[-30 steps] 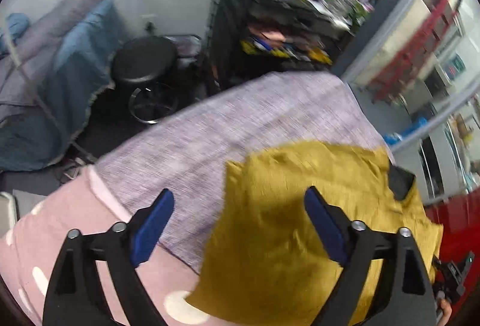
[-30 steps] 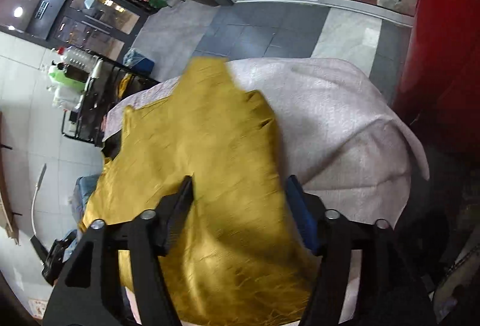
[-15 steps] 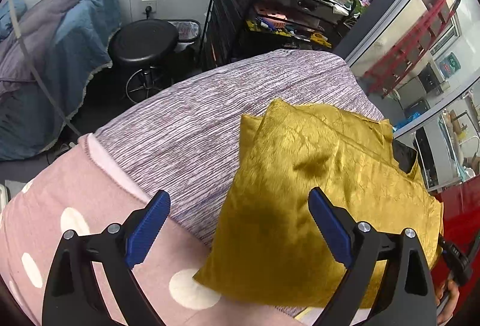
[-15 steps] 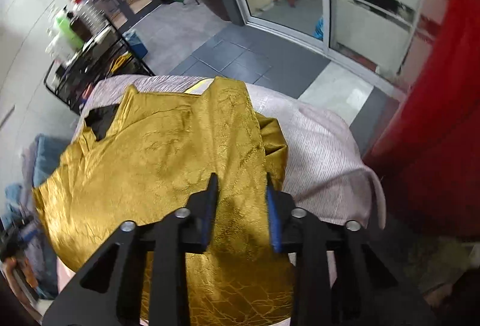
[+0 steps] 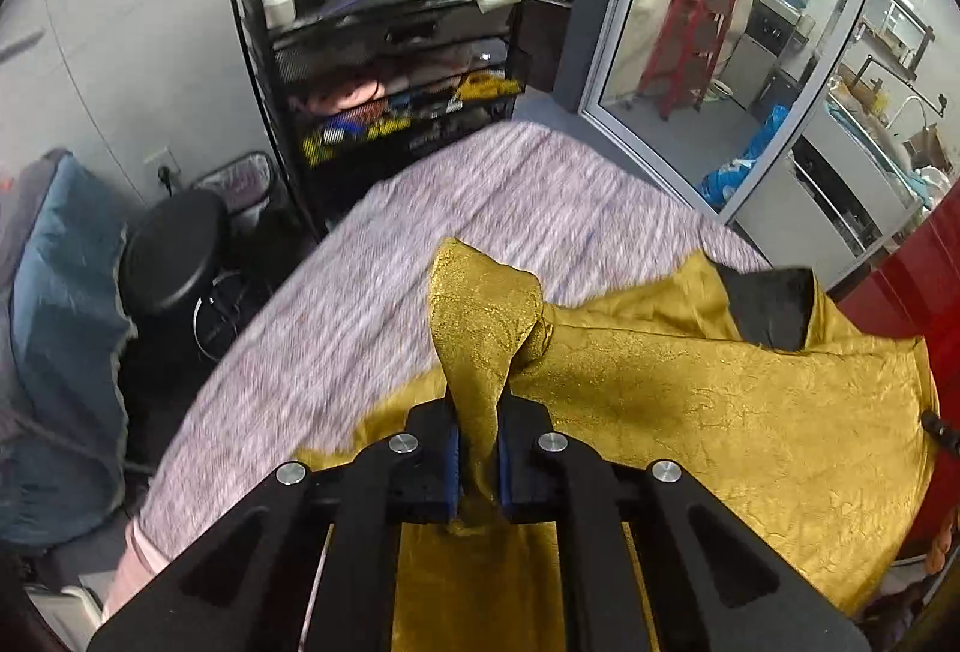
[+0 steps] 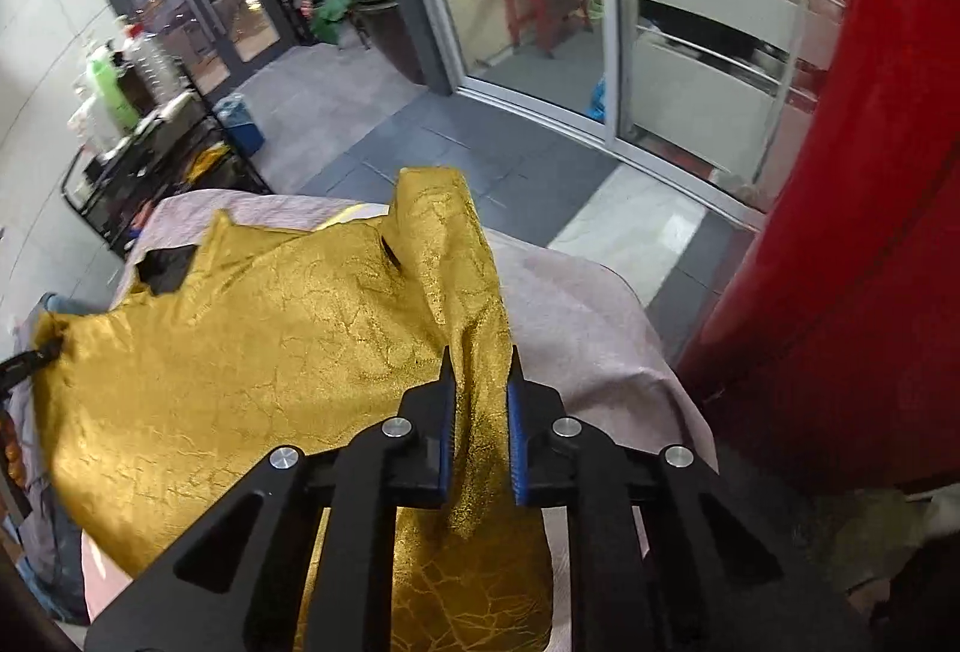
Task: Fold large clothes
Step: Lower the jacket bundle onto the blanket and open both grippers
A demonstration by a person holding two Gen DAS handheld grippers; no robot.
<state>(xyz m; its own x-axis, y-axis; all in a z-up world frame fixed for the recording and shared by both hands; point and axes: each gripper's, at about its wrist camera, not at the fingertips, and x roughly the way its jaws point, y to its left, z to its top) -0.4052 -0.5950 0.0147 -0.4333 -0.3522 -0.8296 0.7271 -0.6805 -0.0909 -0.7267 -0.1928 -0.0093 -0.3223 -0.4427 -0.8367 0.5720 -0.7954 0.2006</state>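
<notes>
Where a second ago both pairs of jaws stood wide over the spread cloth, each now has a bunch of it pinched between its blue pads. The left gripper [image 5: 478, 463] is clamped fully on a corner of the gold garment [image 5: 690, 412], which rises from between the jaws in a peaked fold just ahead of them. The right gripper [image 6: 480, 433] is closing its jaws on another gathered ridge of the same garment [image 6: 252, 352]; the fabric fills the narrow gap and stands up beyond the tips. Half a second ago the garment lay flat as a folded block; now it is lifted at two points and drapes away from the jaws. Its black collar lining [image 5: 771, 307] shows far ahead and to the right of the left jaws. Beneath the garment lies the grey-lilac bed cover [image 5: 420, 256], stretching ahead. Beyond it stand a black wire rack [image 5: 384, 70] topped with bottles and a black stool [image 5: 174, 250] to the left.
</notes>
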